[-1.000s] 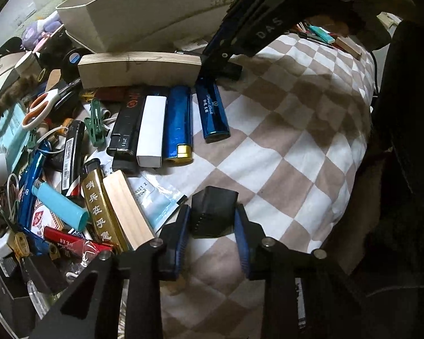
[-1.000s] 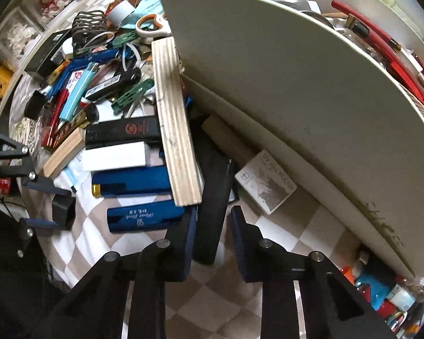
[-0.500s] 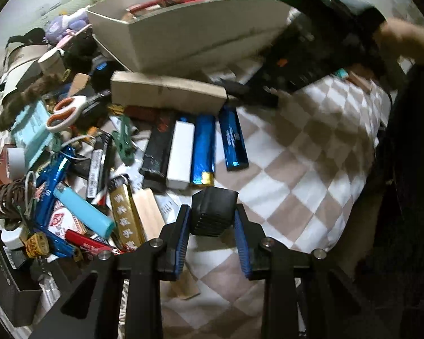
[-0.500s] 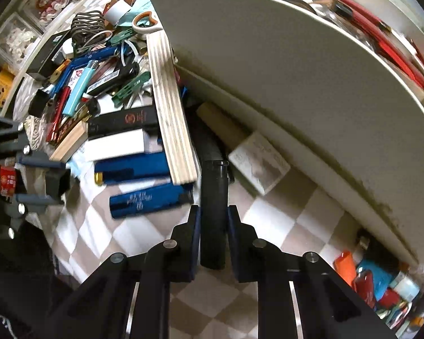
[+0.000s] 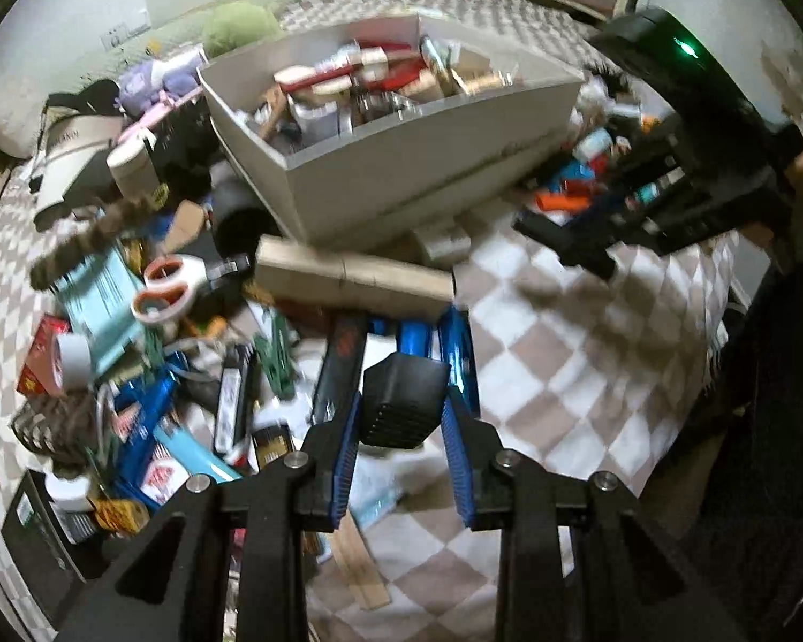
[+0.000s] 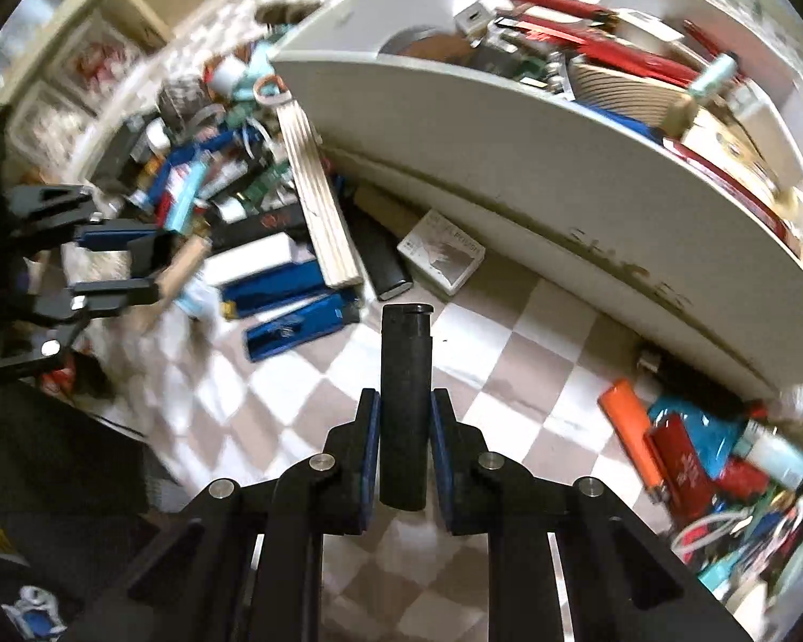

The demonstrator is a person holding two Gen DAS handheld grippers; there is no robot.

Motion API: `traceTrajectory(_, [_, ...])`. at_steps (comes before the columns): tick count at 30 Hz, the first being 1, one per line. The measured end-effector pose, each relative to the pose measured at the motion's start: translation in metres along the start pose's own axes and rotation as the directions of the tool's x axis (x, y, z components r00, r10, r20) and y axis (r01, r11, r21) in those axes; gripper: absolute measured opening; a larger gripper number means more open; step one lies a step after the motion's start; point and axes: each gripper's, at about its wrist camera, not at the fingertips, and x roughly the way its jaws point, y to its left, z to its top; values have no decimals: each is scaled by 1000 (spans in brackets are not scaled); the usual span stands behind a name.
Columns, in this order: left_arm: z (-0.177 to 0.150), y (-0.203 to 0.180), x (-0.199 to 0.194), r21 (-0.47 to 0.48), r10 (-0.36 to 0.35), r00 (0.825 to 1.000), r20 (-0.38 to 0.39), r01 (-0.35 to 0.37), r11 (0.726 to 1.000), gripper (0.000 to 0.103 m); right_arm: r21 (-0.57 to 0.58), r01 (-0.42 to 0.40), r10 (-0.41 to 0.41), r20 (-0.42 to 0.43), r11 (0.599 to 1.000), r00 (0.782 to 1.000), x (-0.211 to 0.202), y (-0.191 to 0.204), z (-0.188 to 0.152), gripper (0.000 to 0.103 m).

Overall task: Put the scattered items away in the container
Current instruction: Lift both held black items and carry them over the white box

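A white container (image 5: 401,160) full of small items stands at the back of the checkered cloth; its curved wall (image 6: 535,160) fills the right wrist view. My left gripper (image 5: 401,417) is shut on a small black ridged block (image 5: 404,401), held above the lighters. My right gripper (image 6: 404,428) is shut on a long black cylinder (image 6: 406,385), lifted off the cloth in front of the container. In the left wrist view that gripper (image 5: 605,262) hangs at the right with the cylinder (image 5: 562,243) sticking out. The left gripper (image 6: 139,262) shows at left in the right wrist view.
A wooden slat (image 5: 353,278) lies before the container, with blue lighters (image 5: 455,342), a black lighter (image 5: 342,369), scissors (image 5: 171,289) and clutter to the left. An orange lighter (image 6: 629,433) and red items lie right. A small grey box (image 6: 441,257) leans by the container.
My right gripper shut on the black cylinder and lifted it away from the pile. My left gripper rose with the black block, so the container's inside now shows.
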Motion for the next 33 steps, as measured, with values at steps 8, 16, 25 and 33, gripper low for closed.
traceTrajectory(8, [58, 6, -23, -84, 33, 992, 118, -23, 996, 30, 73, -100, 87, 169, 992, 982, -53, -10, 13, 19])
traceTrajectory(16, [117, 9, -13, -186, 53, 988, 142, -26, 982, 30, 155, -140, 73, 375, 978, 924, -100, -41, 43, 19])
traceTrajectory(25, [151, 2, 28, -169, 86, 993, 80, -71, 983, 30, 247, -141, 29, 408, 959, 913, -105, -79, 59, 19])
traceTrajectory(33, [161, -2, 56, -146, 102, 995, 13, -99, 984, 30, 272, -122, 5, 395, 955, 919, -95, -88, 69, 19])
